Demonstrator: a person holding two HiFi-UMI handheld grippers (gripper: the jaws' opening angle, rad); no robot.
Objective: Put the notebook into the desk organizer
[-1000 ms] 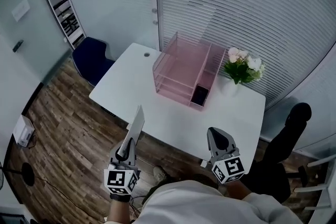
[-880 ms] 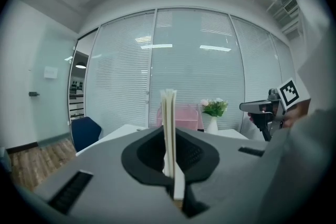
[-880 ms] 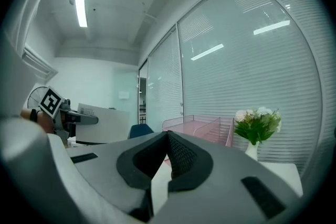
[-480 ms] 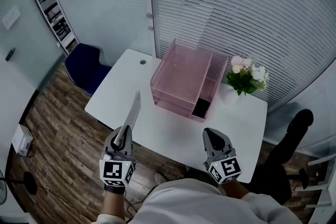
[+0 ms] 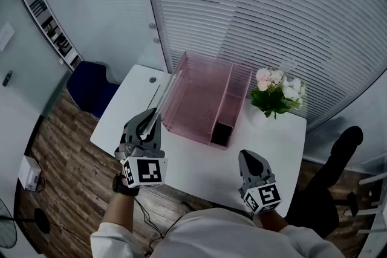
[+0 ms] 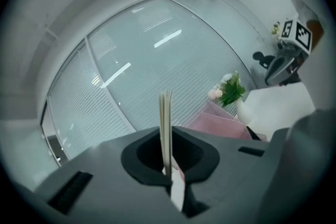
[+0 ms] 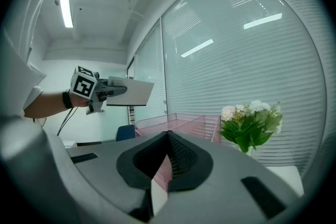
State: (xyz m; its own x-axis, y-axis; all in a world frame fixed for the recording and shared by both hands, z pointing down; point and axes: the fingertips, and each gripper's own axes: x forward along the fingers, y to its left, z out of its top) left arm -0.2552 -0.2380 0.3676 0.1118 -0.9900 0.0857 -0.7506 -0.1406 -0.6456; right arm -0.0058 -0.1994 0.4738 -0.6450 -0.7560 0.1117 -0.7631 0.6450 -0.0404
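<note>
The notebook (image 5: 166, 92) is a thin pale book held edge-up in my left gripper (image 5: 151, 116), which is shut on its lower end. It hangs in the air over the table's left part, its far end close to the left wall of the pink desk organizer (image 5: 205, 99). In the left gripper view the notebook (image 6: 166, 123) stands edge-on between the jaws. The right gripper view shows the notebook (image 7: 131, 93) flat-side on, above and left of the organizer (image 7: 181, 124). My right gripper (image 5: 250, 158) is shut on nothing, low over the table's near right edge.
The white table (image 5: 199, 160) carries the organizer and a vase of pink and white flowers (image 5: 275, 90) at its back right. A blue chair (image 5: 91, 87) stands left of the table, a black chair (image 5: 338, 154) to the right. Blinds run behind the table.
My left gripper has risen and moved forward and right with the notebook, from beyond the table's near left edge to beside the organizer. The right gripper has hardly moved.
</note>
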